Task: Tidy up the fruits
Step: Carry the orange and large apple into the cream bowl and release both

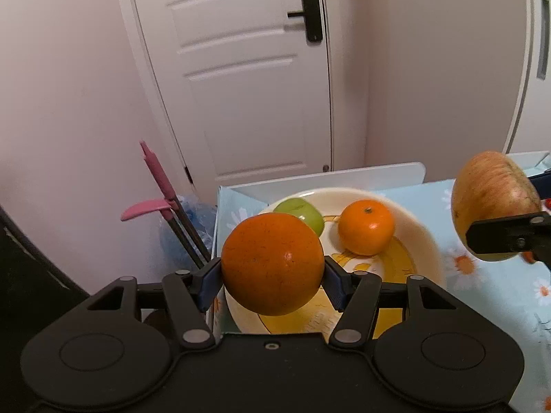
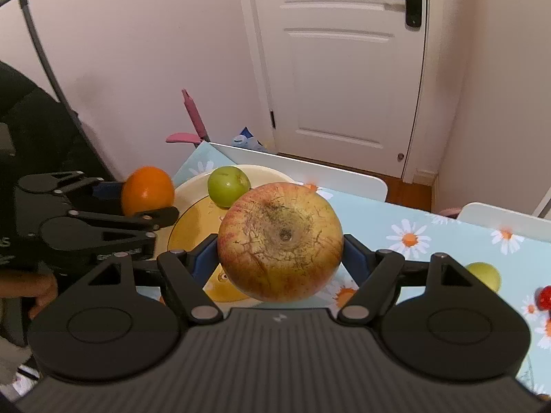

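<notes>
My left gripper [image 1: 272, 277] is shut on a large orange [image 1: 272, 263] and holds it above the near rim of a cream plate [image 1: 423, 241]. On the plate lie a small orange [image 1: 365, 227] and a green apple [image 1: 303, 211]. My right gripper [image 2: 280, 253] is shut on a big red-yellow apple [image 2: 280, 241], held above the table to the right of the plate [image 2: 193, 189]. That apple [image 1: 492, 203] shows at the right edge of the left wrist view. The left gripper's orange [image 2: 147, 190] and the green apple [image 2: 228, 186] show in the right wrist view.
The table has a light blue daisy cloth [image 2: 447, 241]. A yellow-green fruit [image 2: 485, 275] and a red fruit [image 2: 544, 297] lie at its right. White chair backs [image 2: 303, 168] stand behind the table. A pink dustpan handle [image 1: 155, 172] and a white door [image 1: 248, 69] are beyond.
</notes>
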`<state>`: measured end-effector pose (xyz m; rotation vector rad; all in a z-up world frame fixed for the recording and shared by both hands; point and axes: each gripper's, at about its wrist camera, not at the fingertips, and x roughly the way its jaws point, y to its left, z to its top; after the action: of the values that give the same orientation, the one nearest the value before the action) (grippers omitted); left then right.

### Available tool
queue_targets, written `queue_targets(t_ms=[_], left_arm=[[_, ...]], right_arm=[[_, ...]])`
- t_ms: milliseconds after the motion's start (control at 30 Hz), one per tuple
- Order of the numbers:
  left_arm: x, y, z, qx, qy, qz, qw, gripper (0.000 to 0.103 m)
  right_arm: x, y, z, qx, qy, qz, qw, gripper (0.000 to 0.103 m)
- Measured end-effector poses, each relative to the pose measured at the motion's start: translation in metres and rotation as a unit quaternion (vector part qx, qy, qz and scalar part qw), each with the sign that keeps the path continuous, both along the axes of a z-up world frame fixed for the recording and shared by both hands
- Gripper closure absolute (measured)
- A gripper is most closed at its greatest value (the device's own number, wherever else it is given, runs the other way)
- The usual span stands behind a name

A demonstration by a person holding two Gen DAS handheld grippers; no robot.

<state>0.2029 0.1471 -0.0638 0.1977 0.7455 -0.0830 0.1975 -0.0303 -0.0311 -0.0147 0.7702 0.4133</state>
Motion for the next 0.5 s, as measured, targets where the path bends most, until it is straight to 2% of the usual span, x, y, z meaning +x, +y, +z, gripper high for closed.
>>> queue_targets(t_ms=[267,400,467,500], left_arm=[[0.029,-0.001,-0.036,0.026,0.031,-0.026,0.9988,0.038],[0.032,-0.006,-0.042,0.039,0.034,-0.032,0.9981,0.037],[0.032,-0.008,-0.043,0.039,0.035,-0.03,0.9982,0.035],[0.031,-0.007,-0.041,0.038,0.029,-0.032,0.9983,0.029]], right_arm=[[0.015,0.008,-0.016,-0.001,0.016,-0.023,1.0,0.013],[0.017,0.009,-0.015,-0.006,0.014,-0.026,1.0,0.013],[0.018,0.009,-0.014,-0.005,0.013,-0.027,1.0,0.013],[0.018,0.009,-0.013,-0.005,0.012,-0.026,1.0,0.013]])
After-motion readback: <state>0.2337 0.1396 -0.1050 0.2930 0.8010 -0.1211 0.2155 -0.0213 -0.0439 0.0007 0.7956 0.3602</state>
